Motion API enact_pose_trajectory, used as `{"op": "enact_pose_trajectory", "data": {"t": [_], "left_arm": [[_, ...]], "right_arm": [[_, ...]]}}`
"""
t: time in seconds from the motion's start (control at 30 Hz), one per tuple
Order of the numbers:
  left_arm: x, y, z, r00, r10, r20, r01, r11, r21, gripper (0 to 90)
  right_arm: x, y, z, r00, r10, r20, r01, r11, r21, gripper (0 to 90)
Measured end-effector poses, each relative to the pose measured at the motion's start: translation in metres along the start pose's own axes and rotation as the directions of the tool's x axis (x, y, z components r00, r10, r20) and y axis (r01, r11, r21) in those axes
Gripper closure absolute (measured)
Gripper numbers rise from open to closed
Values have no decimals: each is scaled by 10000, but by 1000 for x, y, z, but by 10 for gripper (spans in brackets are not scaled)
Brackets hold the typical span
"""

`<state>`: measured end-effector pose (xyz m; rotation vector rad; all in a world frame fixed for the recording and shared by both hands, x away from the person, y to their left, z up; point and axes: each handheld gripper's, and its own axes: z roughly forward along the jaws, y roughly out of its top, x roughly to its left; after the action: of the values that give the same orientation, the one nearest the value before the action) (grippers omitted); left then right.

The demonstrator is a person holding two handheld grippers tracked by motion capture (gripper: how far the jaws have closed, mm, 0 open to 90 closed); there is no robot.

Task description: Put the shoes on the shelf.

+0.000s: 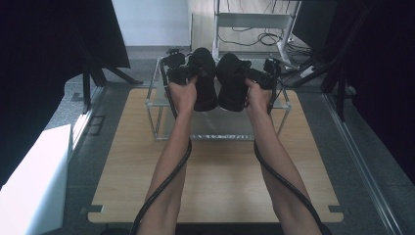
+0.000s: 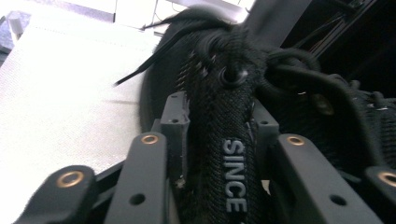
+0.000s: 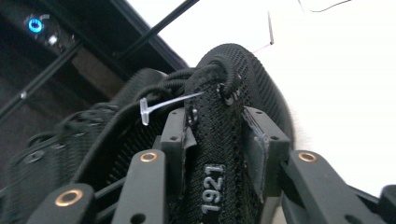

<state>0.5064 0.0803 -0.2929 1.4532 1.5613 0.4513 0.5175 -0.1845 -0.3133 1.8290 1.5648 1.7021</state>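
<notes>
Between the fingers of the left gripper (image 2: 215,154), a woven black strap printed with "SINCE" is sitting, and both pads are pressing against its sides. That strap is the heel loop of the left shoe (image 2: 224,93), a black mesh shoe whose laces (image 2: 299,70) are bunching just beyond the fingertips and to their right. From the high view, the left hand (image 1: 183,93) is holding its gripper (image 1: 188,73) over a clear shelf (image 1: 161,105) on the wooden table (image 1: 215,181), with the left shoe (image 1: 205,78) hanging from it.

Beside it, the right gripper (image 3: 219,149) is pinching a matching strap marked "1921", the heel loop of the right shoe (image 3: 252,79). One pad is lying flat on each face of that loop. A thin clear plastic tag pin (image 3: 159,106) is sticking out from the shoe just past the left fingertip. In the high view, the right hand (image 1: 258,95) is gripping its tool (image 1: 257,76), and the right shoe (image 1: 232,81) is hanging just beside the left one, the two nearly touching above the shelf. Black cables (image 1: 166,181) are trailing back along both forearms.
</notes>
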Motion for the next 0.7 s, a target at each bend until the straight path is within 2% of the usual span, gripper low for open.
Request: {"op": "enact_pose_trajectory", "data": {"t": [0.1,0.2,0.3,0.4,0.47,0.6,0.7], "left_arm": [[1,-1,-1,9997,-33,254,39,9997,-235,629],[0,-1,0,9994,98,345,-91,9997,-215,623],[3,-2,1,9983,-10,591,25,9997,-257,700],[7,-3,3,9930,-62,1177,104,9993,-355,752],[7,-2,4,9925,-16,1223,54,9995,-308,757],[11,0,6,9899,-205,1401,236,9995,-203,736],[10,0,6,9878,-144,1549,170,9997,-153,637]], "right_arm": [[6,-2,2,9984,-544,160,543,9985,71,603],[6,-3,3,9990,-435,-91,436,9990,136,582],[6,-3,3,9993,-374,-94,376,9992,147,585],[6,-3,3,9991,-409,-97,411,9989,206,591],[6,-2,4,9991,-396,-116,398,9990,187,591],[3,-2,5,9989,-211,-422,220,9996,198,595],[3,-2,4,9987,-209,-475,219,9995,207,572]]}}
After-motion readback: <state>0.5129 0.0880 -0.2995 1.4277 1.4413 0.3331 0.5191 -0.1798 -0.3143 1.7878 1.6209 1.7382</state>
